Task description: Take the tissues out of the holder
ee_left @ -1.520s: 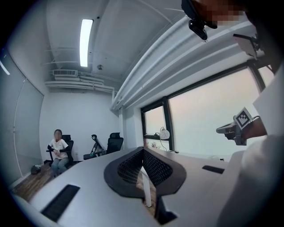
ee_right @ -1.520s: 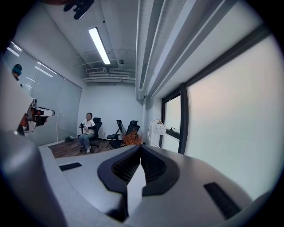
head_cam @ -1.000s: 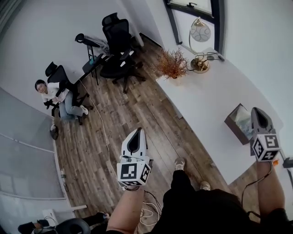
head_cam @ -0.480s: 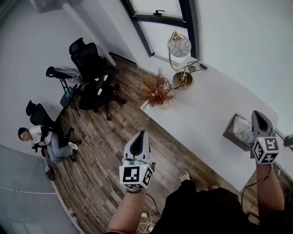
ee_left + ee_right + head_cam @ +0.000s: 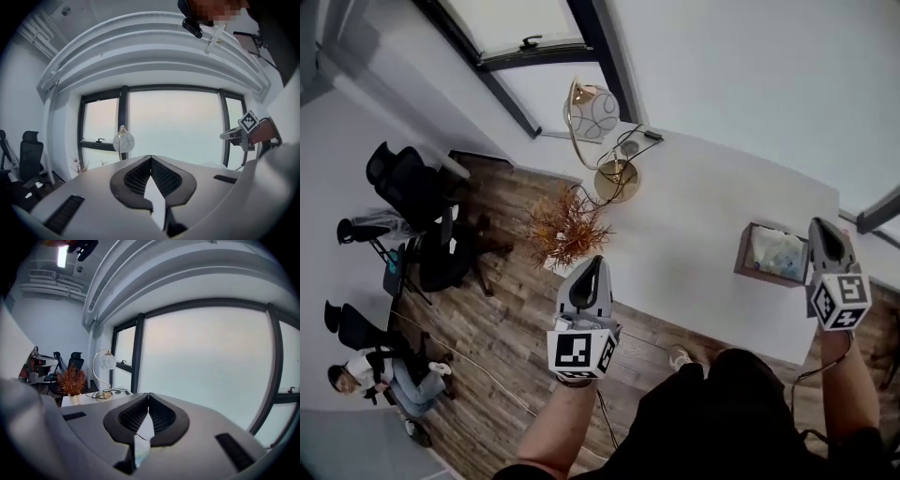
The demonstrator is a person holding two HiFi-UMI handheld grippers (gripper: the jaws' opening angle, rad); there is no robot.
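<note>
Left gripper (image 5: 597, 263) now over table (image 5: 694, 225) edge — jaws closed, empty.

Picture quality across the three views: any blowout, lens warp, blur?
Head view: even light, sharp, strong wide-lens bending; brown wooden tissue holder on the white table reads clearly. Left gripper view: big dark-framed window blown pale, black corners. Right gripper view: same pale window, ceiling lines curved.

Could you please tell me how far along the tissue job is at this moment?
Done: nothing yet; the tissues sit inside the holder on the table. In hand: nothing; left claw and right claw are both shut and empty. Left: the whole job, grasping the tissues and lifting them out.
</note>
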